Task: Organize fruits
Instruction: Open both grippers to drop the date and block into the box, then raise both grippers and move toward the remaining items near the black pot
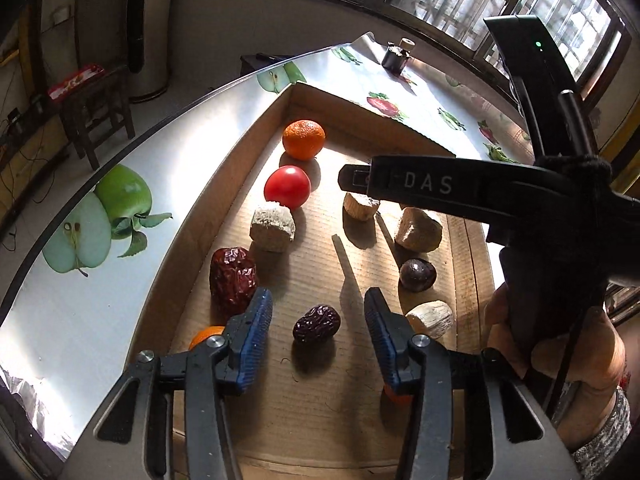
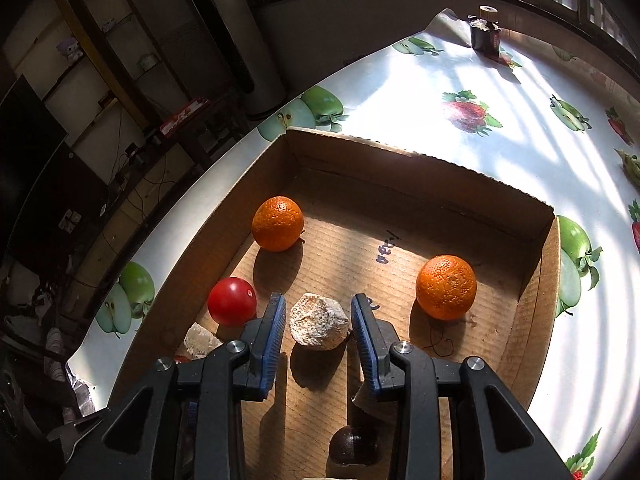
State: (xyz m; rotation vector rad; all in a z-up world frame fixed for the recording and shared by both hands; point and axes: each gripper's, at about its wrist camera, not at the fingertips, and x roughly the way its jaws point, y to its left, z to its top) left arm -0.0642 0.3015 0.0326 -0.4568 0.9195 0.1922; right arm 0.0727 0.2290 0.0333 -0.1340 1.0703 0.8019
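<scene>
two hand-held grippers, both spread: left hand-held gripper (image 1: 318,328) straddles the small dark date (image 1: 316,323), long axis crosswise; right hand-held gripper (image 2: 318,322) brackets the pale chunk (image 2: 319,321), not pinching.

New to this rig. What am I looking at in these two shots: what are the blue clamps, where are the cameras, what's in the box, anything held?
There is no robot arm here. A person holds a two-finger gripper in each hand, and each gripper carries a fisheye camera looking along its blue-padded fingers.

The left wrist view shows the left gripper low in the frame, with the right gripper's black body and the person's right hand reaching in from the right. The right wrist view shows the right gripper.

A shallow cardboard box sits on a fruit-print tablecloth. Inside are oranges, a red tomato, wrinkled red dates, a dark round fruit and pale crumbly chunks.

Nothing is held. The left jaws stand open around a small dark date without touching it. The right jaws bracket a pale chunk, apparently without pressing on it.
</scene>
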